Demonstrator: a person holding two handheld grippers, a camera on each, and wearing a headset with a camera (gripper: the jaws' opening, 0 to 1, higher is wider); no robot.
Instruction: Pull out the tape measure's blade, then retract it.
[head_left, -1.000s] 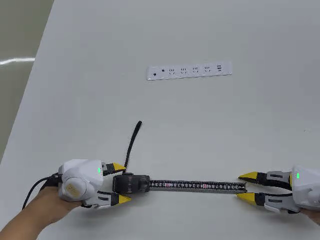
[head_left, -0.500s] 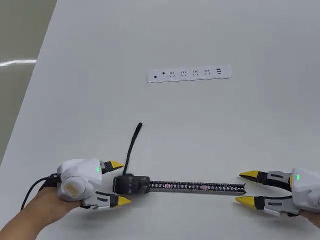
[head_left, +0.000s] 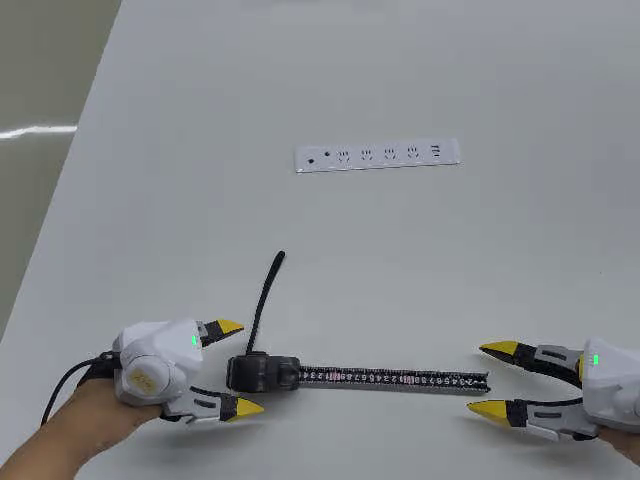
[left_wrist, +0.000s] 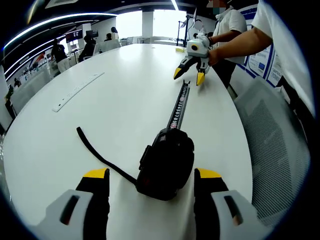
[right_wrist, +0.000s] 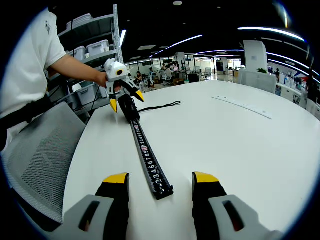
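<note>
The black tape measure case (head_left: 262, 373) lies on the white table, its strap (head_left: 266, 293) trailing away from me. Its blade (head_left: 395, 379) is drawn out to the right and lies flat, ending at a hook (head_left: 485, 381). My left gripper (head_left: 238, 368) is open, its yellow tips just left of the case, which sits a little ahead of the jaws (left_wrist: 166, 163). My right gripper (head_left: 492, 379) is open too, with the blade's end (right_wrist: 163, 190) lying loose between its fingertips, touching neither. Each gripper view shows the other gripper at the blade's far end (left_wrist: 190, 71) (right_wrist: 125, 97).
A white power strip (head_left: 378, 155) lies flat further back on the table (head_left: 400, 260). The table's left edge runs along a grey floor (head_left: 40, 120). A grey mesh chair (right_wrist: 42, 150) stands beside the table's near edge.
Both grippers have drawn back from the tape measure: the left has let go of the case and the right has slid back from the blade's tip. The tape lies as before.
</note>
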